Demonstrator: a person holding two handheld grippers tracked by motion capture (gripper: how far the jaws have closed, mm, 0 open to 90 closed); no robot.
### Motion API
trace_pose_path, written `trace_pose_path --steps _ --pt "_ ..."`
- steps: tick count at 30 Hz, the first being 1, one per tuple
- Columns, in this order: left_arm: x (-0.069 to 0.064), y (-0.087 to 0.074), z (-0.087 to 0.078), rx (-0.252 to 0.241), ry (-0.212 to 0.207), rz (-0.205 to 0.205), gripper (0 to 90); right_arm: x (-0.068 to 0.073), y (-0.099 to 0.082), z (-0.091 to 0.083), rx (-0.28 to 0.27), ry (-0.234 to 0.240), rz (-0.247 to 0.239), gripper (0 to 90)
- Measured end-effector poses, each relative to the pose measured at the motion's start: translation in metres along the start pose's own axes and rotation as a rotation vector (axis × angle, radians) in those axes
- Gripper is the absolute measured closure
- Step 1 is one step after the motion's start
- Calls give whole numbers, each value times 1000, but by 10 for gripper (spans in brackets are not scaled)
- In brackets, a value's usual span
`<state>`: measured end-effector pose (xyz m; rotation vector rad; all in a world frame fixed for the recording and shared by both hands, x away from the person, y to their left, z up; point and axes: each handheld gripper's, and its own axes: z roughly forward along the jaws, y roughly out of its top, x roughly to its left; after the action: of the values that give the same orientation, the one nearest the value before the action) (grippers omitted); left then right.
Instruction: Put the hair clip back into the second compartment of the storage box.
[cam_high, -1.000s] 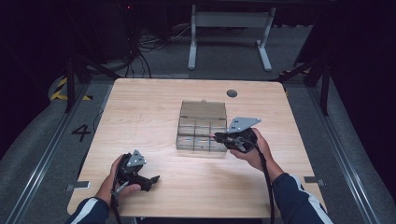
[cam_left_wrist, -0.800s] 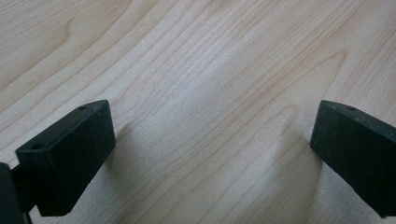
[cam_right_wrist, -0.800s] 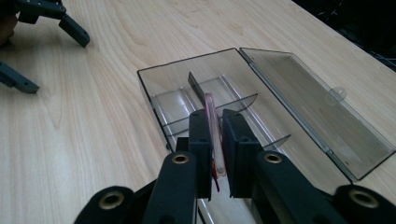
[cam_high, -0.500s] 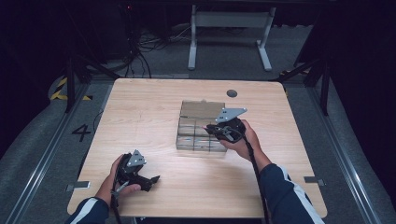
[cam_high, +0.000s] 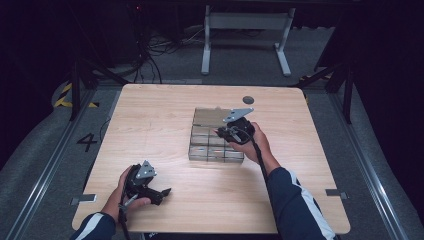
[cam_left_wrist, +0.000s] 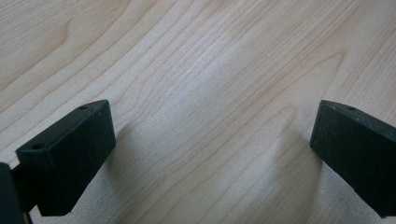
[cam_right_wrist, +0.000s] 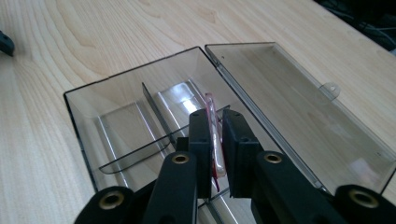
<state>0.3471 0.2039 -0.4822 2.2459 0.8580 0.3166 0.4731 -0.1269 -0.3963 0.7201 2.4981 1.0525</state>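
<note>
Tongs in the right hand (cam_right_wrist: 214, 140) pinch a thin pink-edged clear piece (cam_right_wrist: 213, 122) over the open clear compartment box (cam_high: 200, 131) at centre frame, while the left tongs (cam_left_wrist: 210, 154), lower left in the high view, rest spread on the bench (cam_high: 150, 110).

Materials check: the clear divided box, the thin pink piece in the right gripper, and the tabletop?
Clear divided box: looks like smoky transparent hard plastic, glossy; the table grain shows through its walls. Thin pink piece: flat, pale and translucent with a sheen, likely plastic, though it is seen edge-on only. Light wooden tabletop: wood or wood-look laminate, matte, with printed-looking grain lines.
</note>
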Motion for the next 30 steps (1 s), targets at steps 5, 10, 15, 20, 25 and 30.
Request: trace_pose_path --steps 5,10,15,20,25,30 --pt "-1 -1 -1 1 5 -6 6 -3 -1 12 31 -4 14 835" --pt "-2 -1 -1 0 12 -17 9 -6 -2 20 58 -3 14 835" --pt "-3 -1 -1 1 17 -20 9 -10 -3 27 77 -11 21 834" --pt "-4 -2 -1 -2 23 -29 9 -12 -5 36 99 -13 17 834" --pt "-4 -2 -2 -3 31 -34 9 -12 -5 43 109 -2 16 833" --pt "-4 -2 -2 -2 31 -35 9 -12 -6 46 125 -10 22 832"
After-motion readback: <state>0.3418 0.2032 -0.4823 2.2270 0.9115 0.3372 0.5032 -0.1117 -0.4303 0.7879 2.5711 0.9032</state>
